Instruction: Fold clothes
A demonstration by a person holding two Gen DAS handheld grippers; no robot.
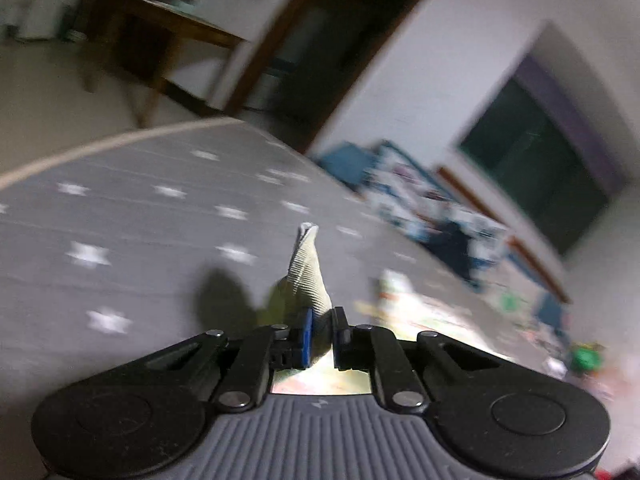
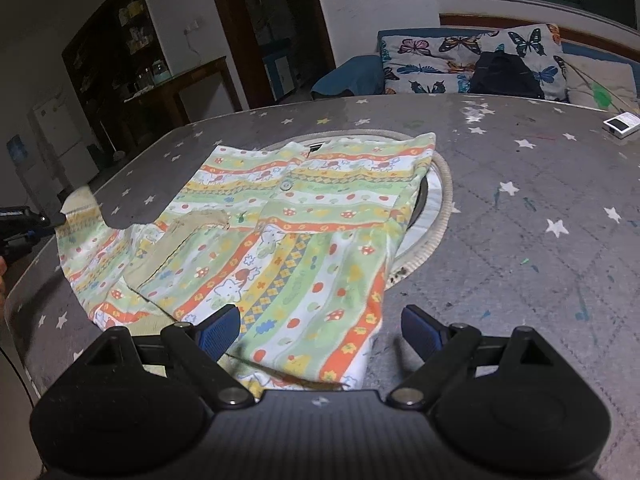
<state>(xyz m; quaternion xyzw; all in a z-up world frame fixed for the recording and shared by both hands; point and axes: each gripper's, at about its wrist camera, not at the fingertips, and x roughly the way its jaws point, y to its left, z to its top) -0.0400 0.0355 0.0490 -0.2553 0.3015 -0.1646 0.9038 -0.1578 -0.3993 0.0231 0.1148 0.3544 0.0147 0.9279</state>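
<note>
A child's patterned shirt [image 2: 288, 236], green, orange and yellow stripes with mushrooms, lies spread on the grey star-print table cover [image 2: 540, 184]. My left gripper [image 1: 322, 334] is shut on the ribbed cuff [image 1: 308, 268] of its sleeve, lifted above the table; the view is blurred. The left gripper also shows in the right wrist view [image 2: 60, 218] at the far left, holding the sleeve end. My right gripper [image 2: 320, 330] is open and empty, just above the shirt's near hem.
A round rope-edged inset [image 2: 442, 192] lies under the shirt's right side. A small white device [image 2: 622, 124] sits at the table's far right. A butterfly-print sofa [image 2: 460, 64] with a dark bag stands behind. A wooden table [image 1: 180, 28] stands far left.
</note>
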